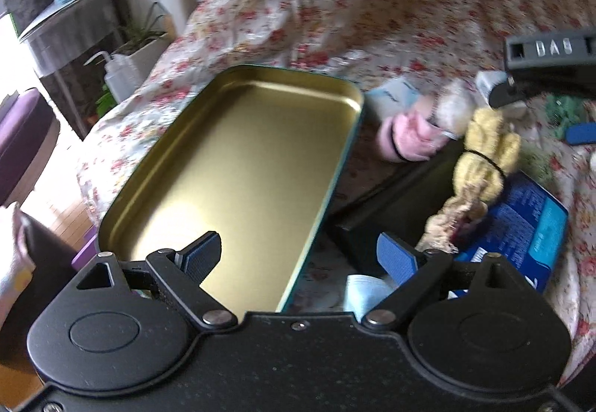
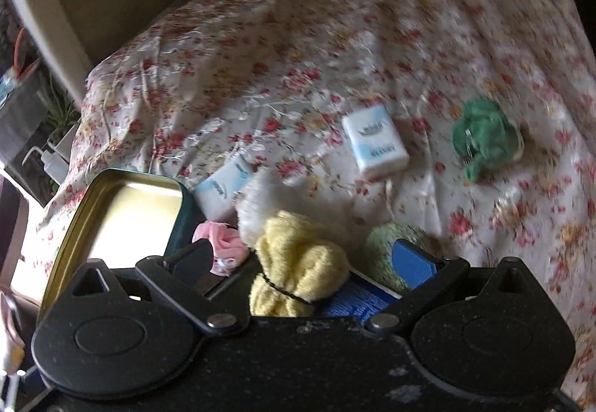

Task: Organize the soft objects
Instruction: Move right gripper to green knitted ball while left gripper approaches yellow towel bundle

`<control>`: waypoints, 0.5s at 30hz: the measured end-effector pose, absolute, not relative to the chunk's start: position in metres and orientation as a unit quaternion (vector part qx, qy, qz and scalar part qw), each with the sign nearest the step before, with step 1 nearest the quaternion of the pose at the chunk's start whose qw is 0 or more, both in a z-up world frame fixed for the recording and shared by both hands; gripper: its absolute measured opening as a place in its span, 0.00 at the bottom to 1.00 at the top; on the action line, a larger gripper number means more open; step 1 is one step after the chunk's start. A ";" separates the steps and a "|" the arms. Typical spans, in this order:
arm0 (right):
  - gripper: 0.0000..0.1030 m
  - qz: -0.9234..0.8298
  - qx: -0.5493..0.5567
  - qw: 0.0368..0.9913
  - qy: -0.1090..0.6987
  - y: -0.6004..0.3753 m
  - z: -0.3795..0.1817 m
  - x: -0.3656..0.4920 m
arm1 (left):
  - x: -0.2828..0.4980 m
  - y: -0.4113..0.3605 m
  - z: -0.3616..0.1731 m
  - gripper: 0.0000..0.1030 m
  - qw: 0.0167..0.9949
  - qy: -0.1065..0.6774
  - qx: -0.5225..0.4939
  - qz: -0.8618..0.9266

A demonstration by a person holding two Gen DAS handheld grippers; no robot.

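Observation:
A gold-lined tin tray (image 1: 238, 158) lies on the floral bedspread; its corner shows in the right wrist view (image 2: 111, 211). My left gripper (image 1: 298, 255) is open and empty over the tray's near edge. My right gripper (image 2: 309, 263) is open, with a yellow fuzzy scrunchie (image 2: 298, 263) lying between its jaws, apart from the pads; it also shows in the left wrist view (image 1: 484, 155). Beside it lie a pink scrunchie (image 1: 406, 140) (image 2: 223, 244), a white fluffy one (image 2: 275, 203) (image 1: 452, 106) and a pale green one (image 2: 387, 244). A dark green scrunchie (image 2: 484, 140) lies further right.
Two white tissue packs (image 2: 374, 142) (image 2: 223, 192) lie on the bedspread (image 2: 335, 39). A blue packet (image 1: 521, 229) and a black box (image 1: 391, 211) sit near the scrunchies. A side table (image 1: 67, 21), plant and squeeze bottle (image 1: 119, 76) stand left of the bed.

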State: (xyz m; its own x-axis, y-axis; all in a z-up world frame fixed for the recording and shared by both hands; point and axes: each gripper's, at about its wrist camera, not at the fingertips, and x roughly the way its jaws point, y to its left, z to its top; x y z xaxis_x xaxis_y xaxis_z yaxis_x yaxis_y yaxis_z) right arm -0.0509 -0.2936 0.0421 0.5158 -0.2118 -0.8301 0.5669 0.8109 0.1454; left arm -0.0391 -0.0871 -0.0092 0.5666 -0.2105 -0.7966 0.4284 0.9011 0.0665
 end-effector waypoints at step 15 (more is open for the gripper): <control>0.99 -0.284 0.171 0.867 0.371 -0.306 0.064 -0.073 | -0.059 -0.131 -0.015 0.85 0.880 0.383 0.163 -0.228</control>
